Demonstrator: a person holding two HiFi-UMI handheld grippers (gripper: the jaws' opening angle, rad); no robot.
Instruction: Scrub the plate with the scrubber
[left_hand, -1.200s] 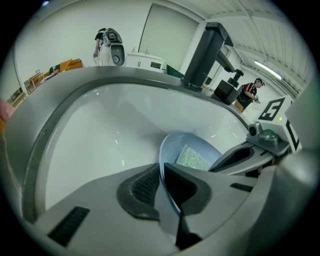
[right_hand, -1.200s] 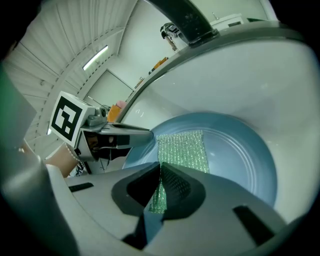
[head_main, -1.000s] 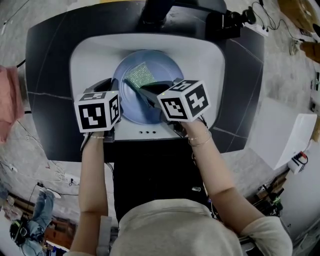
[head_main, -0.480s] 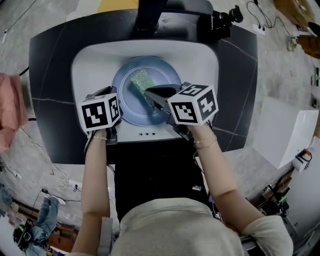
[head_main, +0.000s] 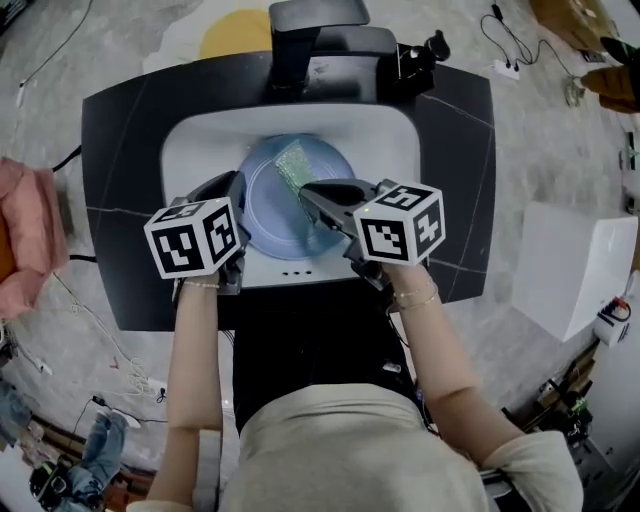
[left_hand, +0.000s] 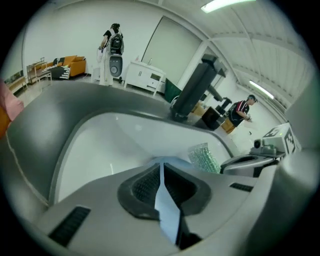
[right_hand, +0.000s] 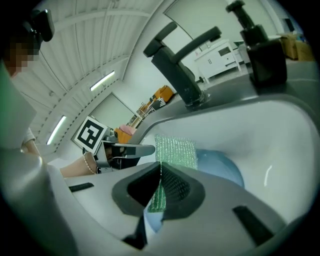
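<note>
A pale blue plate (head_main: 278, 205) stands tilted in the white sink (head_main: 195, 155). My left gripper (head_main: 243, 205) is shut on the plate's left rim (left_hand: 167, 210), which shows as a thin blue edge between the pads. My right gripper (head_main: 308, 190) is shut on a green mesh scrubber (head_main: 293, 160), which lies against the upper part of the plate's face. In the right gripper view the scrubber (right_hand: 175, 151) sticks out past the pads over the plate (right_hand: 220, 167). The left gripper view shows the scrubber (left_hand: 204, 156) beside the right gripper's jaw.
A black faucet (head_main: 310, 40) stands at the sink's back edge on the dark countertop (head_main: 120, 180), with a black soap dispenser (right_hand: 260, 45) to its right. A pink cloth (head_main: 25, 240) lies at the far left. People (left_hand: 114, 40) stand in the room behind.
The scrubber has slid from the plate's middle up toward its far rim with the right gripper. The left gripper keeps its hold on the plate's rim. The head view has shifted.
</note>
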